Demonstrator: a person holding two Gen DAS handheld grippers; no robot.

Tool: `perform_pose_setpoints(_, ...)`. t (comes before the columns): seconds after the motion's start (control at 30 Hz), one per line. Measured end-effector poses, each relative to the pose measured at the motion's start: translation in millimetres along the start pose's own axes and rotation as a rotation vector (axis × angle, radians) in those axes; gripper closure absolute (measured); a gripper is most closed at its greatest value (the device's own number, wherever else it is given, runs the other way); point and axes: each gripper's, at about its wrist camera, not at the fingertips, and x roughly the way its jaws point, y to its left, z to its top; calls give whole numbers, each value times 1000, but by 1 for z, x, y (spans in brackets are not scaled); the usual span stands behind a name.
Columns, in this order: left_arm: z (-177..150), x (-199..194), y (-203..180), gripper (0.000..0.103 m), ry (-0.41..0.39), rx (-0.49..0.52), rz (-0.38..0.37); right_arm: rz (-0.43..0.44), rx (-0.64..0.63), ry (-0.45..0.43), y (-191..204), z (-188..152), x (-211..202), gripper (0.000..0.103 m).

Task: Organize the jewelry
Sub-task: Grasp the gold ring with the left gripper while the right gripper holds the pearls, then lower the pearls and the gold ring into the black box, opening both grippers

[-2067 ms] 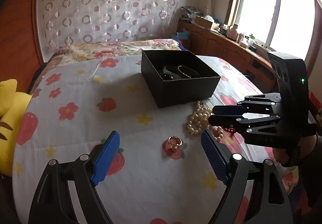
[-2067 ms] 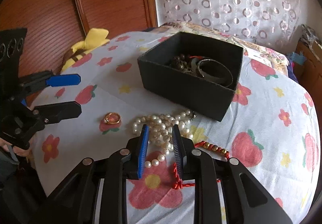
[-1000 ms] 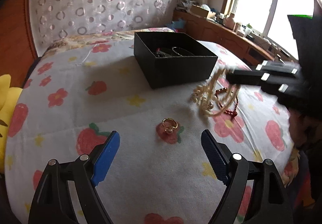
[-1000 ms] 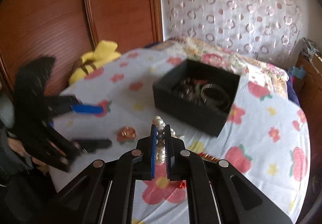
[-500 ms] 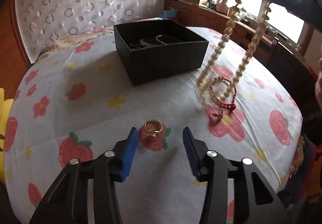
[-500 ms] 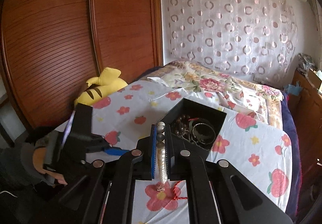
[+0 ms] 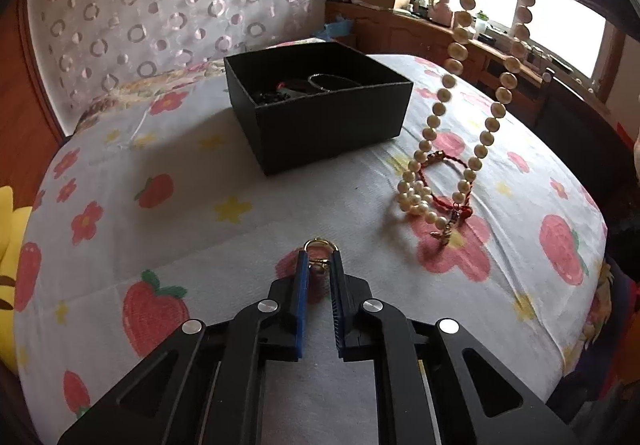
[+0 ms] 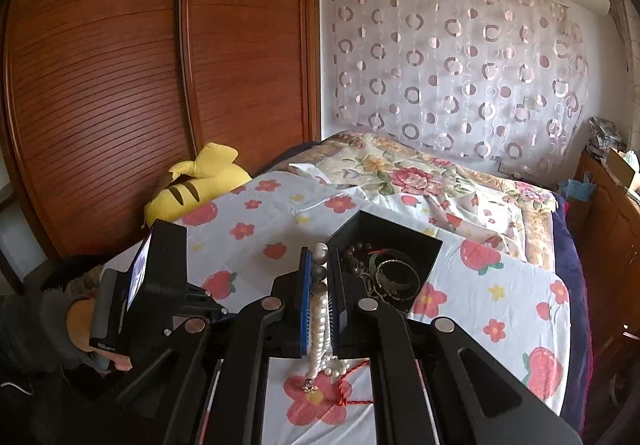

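Note:
A black open box [image 7: 320, 117] with bracelets inside stands on the flowered bed sheet; it also shows in the right wrist view [image 8: 416, 241]. My left gripper [image 7: 319, 265] is closed around a gold ring [image 7: 320, 245] lying on the sheet. My right gripper [image 8: 320, 265] is shut on a pearl necklace [image 8: 320, 309] and holds it high; the strand [image 7: 460, 45] hangs down with its lower end resting on the sheet. A red cord bracelet [image 7: 444, 173] lies under that end.
A yellow plush toy [image 8: 196, 185] lies at the bed's left edge by a wooden wardrobe [image 8: 120, 65]. A wooden cabinet with clutter [image 7: 400, 17] runs under the window on the right. The bed edge drops off at the right.
My right gripper closed on the pearl necklace and lifted it high above the bed. My left gripper moved down to the gold ring and its fingers closed in around it.

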Motion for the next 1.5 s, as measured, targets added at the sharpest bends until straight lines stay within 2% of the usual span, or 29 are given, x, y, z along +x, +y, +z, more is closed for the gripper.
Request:
perform_pose_setpoints(0.2, 1, -4, 1, 94, -18, -5, 1, -6, -13, -6, 2, 5, -2, 94)
perform_pose_setpoints(0.4, 13, -23, 6, 94, -72, -28, -11, -20, -21, -26, 0, 17, -4, 94)
perform_pose_setpoints(0.8, 63, -51, 11, 94, -177, -29, 14, -100, -57, -128, -16, 81, -14, 94)
perform_pose_setpoints(1.0, 82, -48, 13, 94, -193, -26, 21, -116, -32, -129, -32, 101, -5, 94)
perform_pose_setpoints(1.17, 93, -37, 15, 94, -181, -35, 12, -124, -20, -64, -39, 91, 16, 94)
perform_pose_setpoints(1.5, 98, -24, 14, 94, -166, -38, 16, -120, 64, 82, -54, 42, 61, 94)
